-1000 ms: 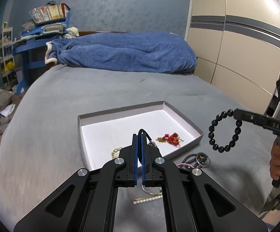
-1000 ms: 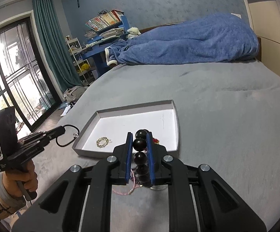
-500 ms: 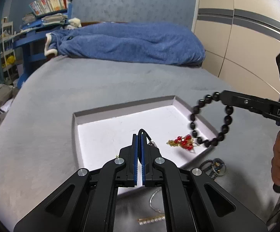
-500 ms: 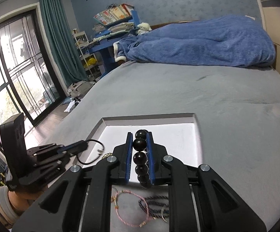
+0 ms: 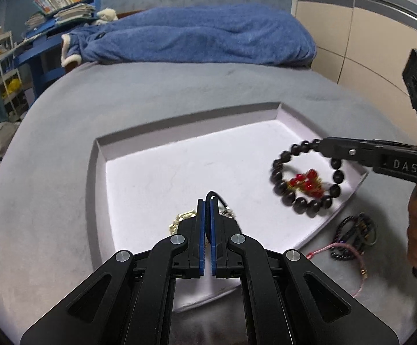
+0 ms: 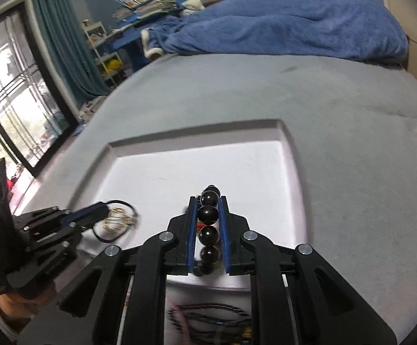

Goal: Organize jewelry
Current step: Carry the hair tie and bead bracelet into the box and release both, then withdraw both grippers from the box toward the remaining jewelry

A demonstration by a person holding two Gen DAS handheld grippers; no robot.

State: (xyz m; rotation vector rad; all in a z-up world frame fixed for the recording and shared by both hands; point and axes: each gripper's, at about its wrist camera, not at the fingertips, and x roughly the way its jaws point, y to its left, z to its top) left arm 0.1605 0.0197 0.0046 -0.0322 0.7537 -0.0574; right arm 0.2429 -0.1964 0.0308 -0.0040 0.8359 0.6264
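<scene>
A shallow grey tray [image 5: 179, 120] with a white floor lies on the grey bed; it also shows in the right wrist view [image 6: 197, 135]. My right gripper [image 6: 208, 201] is shut on a black bead bracelet [image 5: 280, 172] and holds it over the tray's right side, above a red and gold ornament [image 5: 306, 182]. My left gripper [image 5: 207, 201] is shut on a thin black cord loop [image 6: 113, 221] over the tray's near edge, above a gold chain [image 5: 181, 220].
Dark cord bracelets [image 5: 355, 230] and a pink string bracelet [image 5: 346, 251] lie on the bed just right of the tray. A blue blanket [image 5: 197, 37] is bunched at the far end. A wardrobe [image 5: 366, 28] stands to the right.
Both grippers have moved forward over the tray. The bead bracelet has come from beside the tray to above the red ornament. The cord loop has come over the tray's near edge.
</scene>
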